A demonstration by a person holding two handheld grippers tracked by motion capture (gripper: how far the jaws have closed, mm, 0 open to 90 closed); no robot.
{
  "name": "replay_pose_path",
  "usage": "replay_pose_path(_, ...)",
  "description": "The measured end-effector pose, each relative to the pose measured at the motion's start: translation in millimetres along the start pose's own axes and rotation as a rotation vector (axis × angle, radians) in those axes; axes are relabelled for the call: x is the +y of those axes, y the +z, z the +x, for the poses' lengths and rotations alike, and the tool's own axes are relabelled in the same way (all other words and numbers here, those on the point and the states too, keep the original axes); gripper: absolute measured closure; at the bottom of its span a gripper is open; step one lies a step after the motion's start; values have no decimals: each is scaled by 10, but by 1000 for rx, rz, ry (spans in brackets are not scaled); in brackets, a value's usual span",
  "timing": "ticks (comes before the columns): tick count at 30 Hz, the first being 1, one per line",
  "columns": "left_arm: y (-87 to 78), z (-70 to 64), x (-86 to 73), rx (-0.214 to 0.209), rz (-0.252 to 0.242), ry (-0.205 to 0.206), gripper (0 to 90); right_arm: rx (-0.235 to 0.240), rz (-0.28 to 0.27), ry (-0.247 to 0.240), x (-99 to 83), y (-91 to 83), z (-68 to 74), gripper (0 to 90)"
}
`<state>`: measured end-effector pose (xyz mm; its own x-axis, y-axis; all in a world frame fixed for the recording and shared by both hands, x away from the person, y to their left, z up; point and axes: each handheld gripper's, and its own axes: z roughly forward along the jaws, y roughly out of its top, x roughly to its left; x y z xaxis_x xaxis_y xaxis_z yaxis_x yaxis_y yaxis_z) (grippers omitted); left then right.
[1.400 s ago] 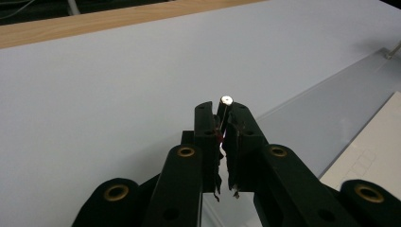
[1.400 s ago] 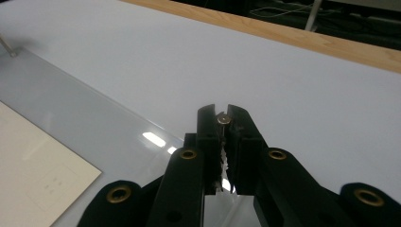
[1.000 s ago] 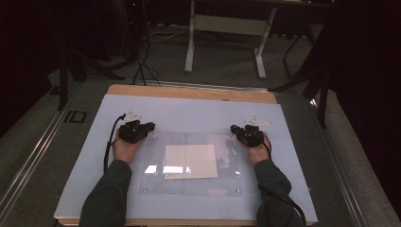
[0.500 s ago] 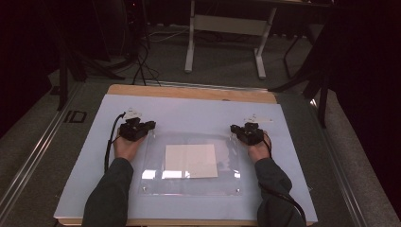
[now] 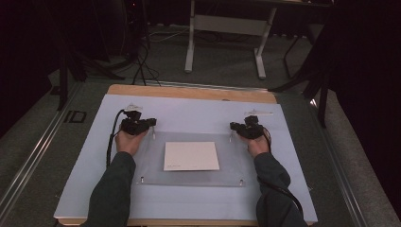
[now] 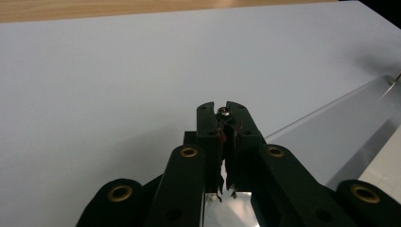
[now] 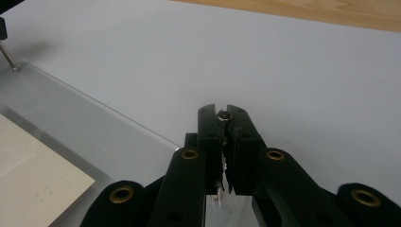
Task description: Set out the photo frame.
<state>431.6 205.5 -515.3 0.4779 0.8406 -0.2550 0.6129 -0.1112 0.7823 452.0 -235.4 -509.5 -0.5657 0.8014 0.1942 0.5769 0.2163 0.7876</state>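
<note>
A clear rectangular acrylic sheet (image 5: 191,161) is seen lying flat on the pale blue mat (image 5: 189,118) covering the desk, its long axis running left to right, with a white paper sheet (image 5: 191,156) under its middle. The left claw (image 5: 152,122) is pressed together on a small metal screw post (image 6: 222,112) at the sheet's far left corner; the right claw (image 5: 232,126) is likewise clamped on the far right post (image 7: 223,116). Each hand is matched to its nearer corner.
</note>
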Motion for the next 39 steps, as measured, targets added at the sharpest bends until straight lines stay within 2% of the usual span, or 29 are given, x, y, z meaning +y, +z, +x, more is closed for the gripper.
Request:
replay_pose_path(6,46,34,37,-2,6,-34,856,10,11,34,42,37,-40,854)
replay_pose_path(7,69,48,46,-2,3,-52,856,9,11,38,47,45,-45,853)
replay_pose_path(8,78,52,52,0,5,-60,856,10,13,54,58,60,-58,852)
replay_pose_path(11,106,50,63,13,4,-77,854,5,22,61,82,83,-72,846)
replay_pose_path(16,124,48,77,23,13,-82,853,-42,48,-1,125,100,-24,824)
replay_pose_path(20,126,44,77,26,14,-81,854,-66,36,-58,109,76,16,789)
replay_pose_path(23,130,46,70,26,8,-88,854,-38,-10,-34,68,-11,0,760)
replay_pose_path(27,135,50,67,25,5,-93,854,-38,-28,-67,26,-103,16,727)
replay_pose_path(28,135,52,68,23,6,-96,854,-44,-48,-92,-15,-175,37,719)
replay_pose_path(31,136,52,67,23,5,-97,854,-44,-58,-104,-55,-222,46,719)
replay_pose_path(32,138,53,70,24,6,-94,854,-61,-66,-120,-119,-273,61,715)
replay_pose_path(39,142,50,76,26,10,-98,853,-71,-75,-140,-284,-431,80,667)
